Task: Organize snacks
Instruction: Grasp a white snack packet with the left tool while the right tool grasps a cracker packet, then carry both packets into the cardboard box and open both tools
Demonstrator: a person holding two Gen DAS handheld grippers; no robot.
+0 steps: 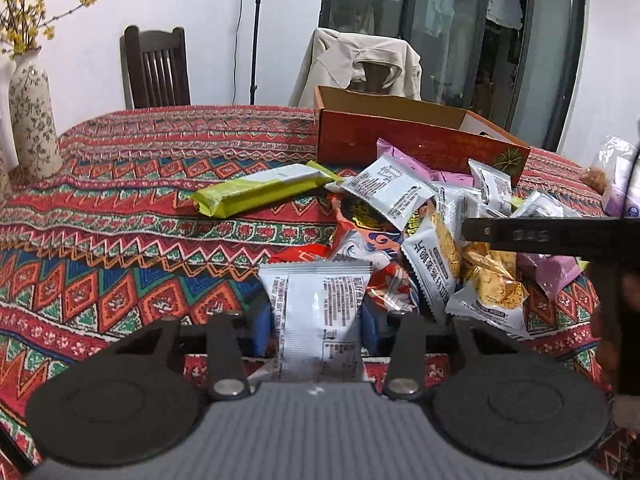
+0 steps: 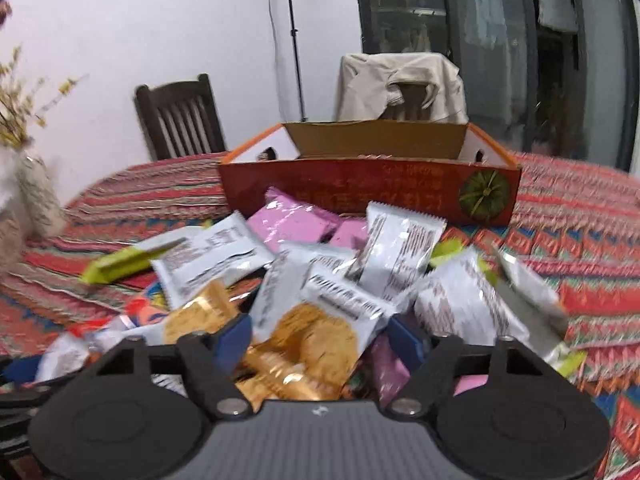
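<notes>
Fingers (image 1: 262,320) of our left gripper (image 1: 316,324) clamp a white packet (image 1: 320,312) at lower centre, ready for the red box (image 1: 400,136); our right gripper (image 2: 320,340) straddles a golden packet (image 2: 316,344), grip uncertain.

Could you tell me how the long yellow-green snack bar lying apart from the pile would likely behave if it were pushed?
The yellow-green bar lies flat with straight edges, so it probably slides rather than rolls. Its glossy wrapper looks slippery, though the woven tablecloth may drag. It is likely light.
</notes>
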